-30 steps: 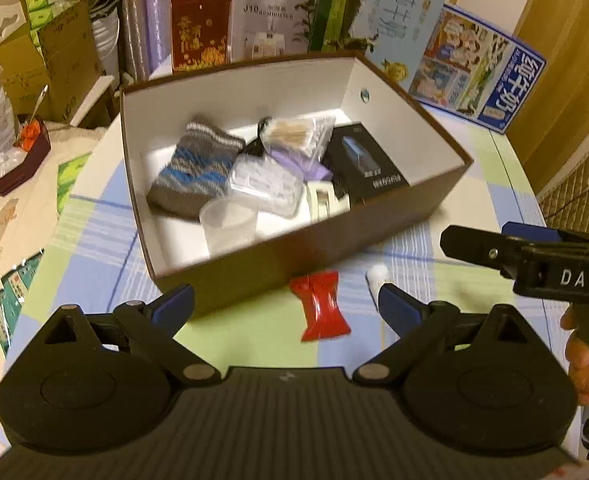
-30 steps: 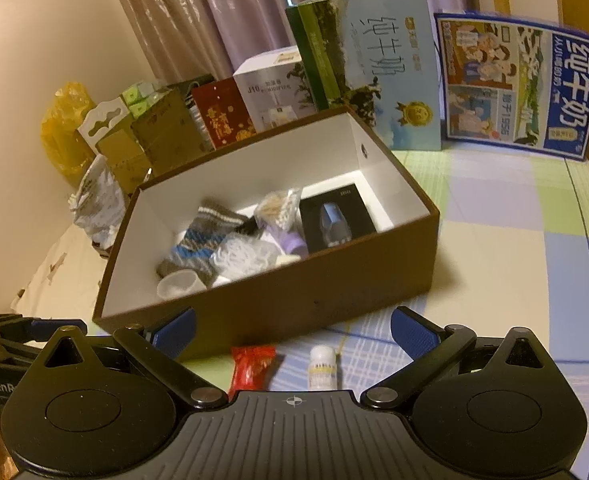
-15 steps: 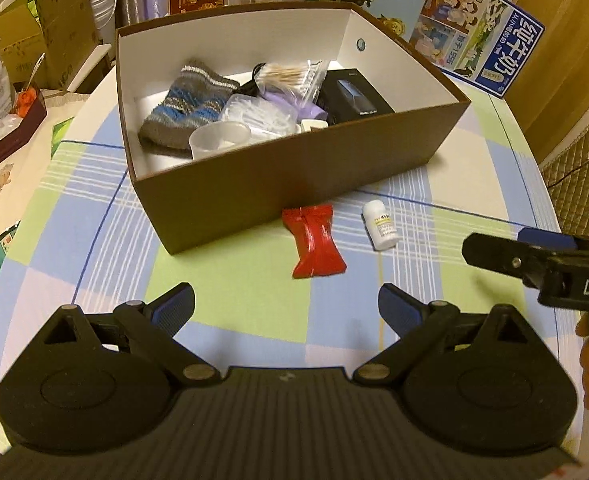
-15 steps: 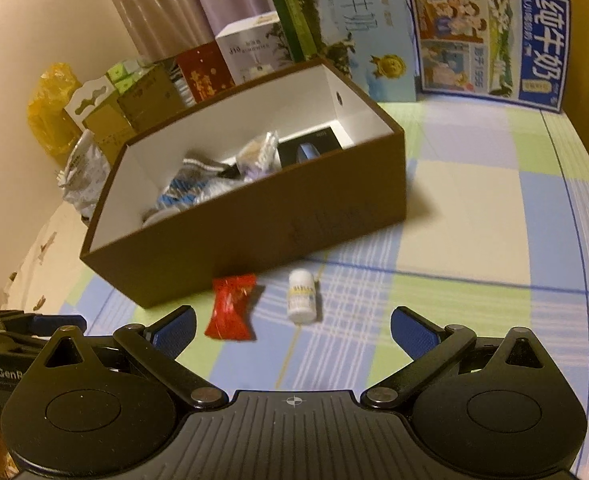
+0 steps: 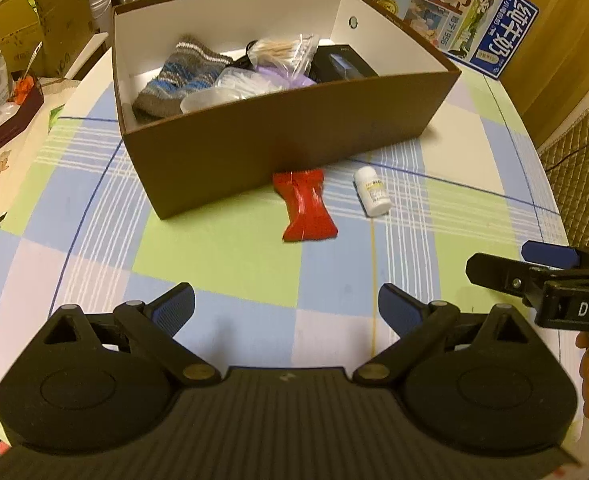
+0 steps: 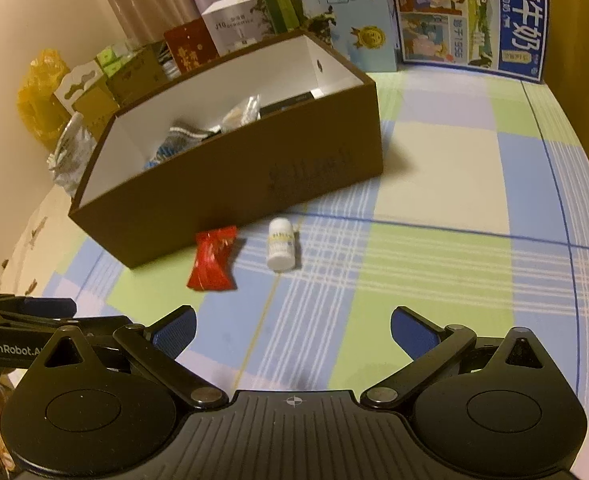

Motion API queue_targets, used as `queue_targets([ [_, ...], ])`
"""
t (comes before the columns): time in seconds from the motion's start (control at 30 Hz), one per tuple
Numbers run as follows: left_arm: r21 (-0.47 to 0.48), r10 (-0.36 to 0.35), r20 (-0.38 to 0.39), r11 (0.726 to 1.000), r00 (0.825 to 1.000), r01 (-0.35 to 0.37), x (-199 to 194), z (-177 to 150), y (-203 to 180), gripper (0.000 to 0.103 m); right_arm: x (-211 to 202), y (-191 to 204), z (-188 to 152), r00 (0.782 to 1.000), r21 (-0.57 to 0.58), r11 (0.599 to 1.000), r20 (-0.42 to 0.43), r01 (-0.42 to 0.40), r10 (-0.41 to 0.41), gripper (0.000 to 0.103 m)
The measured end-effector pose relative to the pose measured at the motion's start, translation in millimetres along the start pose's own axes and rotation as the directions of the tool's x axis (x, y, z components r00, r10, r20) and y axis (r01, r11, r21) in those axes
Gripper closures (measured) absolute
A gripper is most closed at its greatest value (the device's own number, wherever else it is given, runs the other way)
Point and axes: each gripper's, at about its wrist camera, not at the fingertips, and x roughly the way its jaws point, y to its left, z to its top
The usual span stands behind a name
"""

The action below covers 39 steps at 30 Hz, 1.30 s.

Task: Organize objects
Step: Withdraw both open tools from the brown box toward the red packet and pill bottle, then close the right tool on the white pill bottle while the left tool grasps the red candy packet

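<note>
Objects still loose are 2: a red wrapped packet (image 5: 305, 206) and a small white bottle (image 5: 371, 193), both lying on the checked tablecloth (image 5: 222, 264) just in front of the brown box (image 5: 278, 148).

Nearest the cameras, the left gripper (image 5: 286, 312) and the right gripper (image 6: 293, 332) hover above the cloth on the near side of the box, each with its blue-padded fingers spread wide and nothing between them. That reads as a ready stance: open enough to drop over either item.

Next out, the packet's far end touches or nearly touches the box's front wall; the bottle lies on its side just to the right of the packet, a little apart from the wall. Lying flat, it may roll if nudged.

Inside the box, a striped knitted sock (image 5: 182, 76), a clear plastic cup (image 5: 210, 98), a bag of cotton swabs (image 5: 284, 50) and a black carton (image 5: 342, 65) sit crowded together, so the box looks like the collecting place. Behind the box, printed cartons (image 6: 470, 16) stand upright.
</note>
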Motion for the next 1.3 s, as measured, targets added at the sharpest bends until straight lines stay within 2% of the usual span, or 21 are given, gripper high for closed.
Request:
queue_targets([
  [0.57,-0.035,0.024,-0.026,0.999,0.999,-0.025,16.6,-13.0,4.1,0.006,18.4,-4.6,-15.5,0.998,-0.044,0.998,-0.033,0.043,-0.044,0.002],
  [0.93,-0.036,0.048,0.025,0.998,0.999,-0.047,32.6,-1.6,0.1,0.008,37.7,-5.0,-3.3,0.999,-0.074,0.996,0.000,0.047,-0.047,0.004],
  [1.07,-0.032,0.058,0.036,0.998,0.998,-0.057,40.9,4.1,-2.0,0.012,47.6,-2.3,4.0,0.999,-0.105,0.994,0.025,0.038,-0.035,0.022],
  [1.23,-0.024,0.069,0.045,0.997,0.997,-0.068,49.7,12.5,-2.6,0.012,64.1,3.3,12.7,0.999,-0.142,0.990,0.038,0.016,-0.010,0.052],
  [1.3,-0.024,0.075,0.047,0.997,0.996,-0.074,52.5,15.5,-2.3,0.012,71.5,5.8,15.6,0.999,-0.161,0.987,0.034,0.009,-0.004,0.056],
])
